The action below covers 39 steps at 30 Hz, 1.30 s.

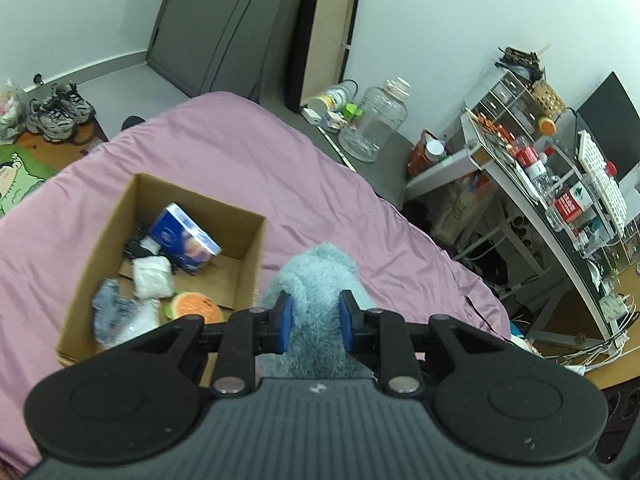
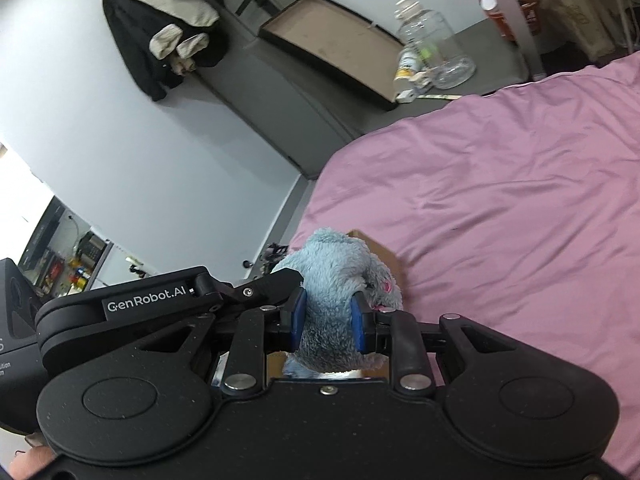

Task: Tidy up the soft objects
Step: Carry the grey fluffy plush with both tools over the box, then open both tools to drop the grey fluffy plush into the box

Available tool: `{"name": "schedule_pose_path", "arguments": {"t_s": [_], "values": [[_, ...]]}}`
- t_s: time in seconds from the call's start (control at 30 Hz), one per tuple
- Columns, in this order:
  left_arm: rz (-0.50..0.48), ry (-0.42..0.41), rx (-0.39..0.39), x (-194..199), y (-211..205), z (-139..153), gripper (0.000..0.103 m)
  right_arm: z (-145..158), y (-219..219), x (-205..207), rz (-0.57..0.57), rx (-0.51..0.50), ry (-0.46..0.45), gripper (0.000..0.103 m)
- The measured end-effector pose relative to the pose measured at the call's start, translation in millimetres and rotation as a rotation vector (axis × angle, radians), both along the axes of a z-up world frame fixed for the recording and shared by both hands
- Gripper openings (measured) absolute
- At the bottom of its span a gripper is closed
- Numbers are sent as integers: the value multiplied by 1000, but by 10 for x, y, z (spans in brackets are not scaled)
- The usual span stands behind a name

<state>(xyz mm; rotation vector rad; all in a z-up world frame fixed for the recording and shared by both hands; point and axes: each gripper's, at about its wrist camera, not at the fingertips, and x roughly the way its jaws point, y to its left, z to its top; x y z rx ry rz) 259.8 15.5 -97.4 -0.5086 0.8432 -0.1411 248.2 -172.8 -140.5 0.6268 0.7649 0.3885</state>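
A fluffy light-blue plush toy [image 1: 318, 280] is held between both grippers above the pink bed. My left gripper [image 1: 316, 322] is shut on one end of it, just right of an open cardboard box [image 1: 252, 264]. My right gripper [image 2: 328, 320] is shut on the toy's other end [image 2: 336, 276], where a pink patch shows. The left gripper's black body [image 2: 168, 300] shows at the left of the right wrist view. The box holds a blue tissue pack [image 1: 184, 238], white and grey soft items [image 1: 150, 278] and an orange-green plush [image 1: 194, 306].
The pink bedspread [image 1: 248, 160] fills the middle. A clear plastic jar [image 1: 374, 122] and small bottles stand on the grey ledge behind the bed. A cluttered desk and shelves [image 1: 540, 184] are at the right. Sneakers [image 1: 58, 110] are on the floor at the left. A dark coat [image 2: 160, 36] hangs on the wall.
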Motion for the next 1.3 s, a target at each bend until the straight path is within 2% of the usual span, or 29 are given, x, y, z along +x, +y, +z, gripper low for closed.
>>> {"name": "schedule_pose_path", "arguments": {"t_s": [0.2, 0.53, 1.03, 1.3], "values": [[18, -15, 4, 11, 228, 43, 23, 51, 216, 35, 21, 2, -27, 24], [44, -6, -1, 126, 566, -80, 23, -23, 553, 189, 60, -7, -31, 24], [53, 89, -40, 422, 832, -557, 23, -360, 843, 449, 78, -77, 50, 25], [78, 156, 12, 526, 797, -672, 24, -377, 838, 484, 59, -128, 49, 29]]}}
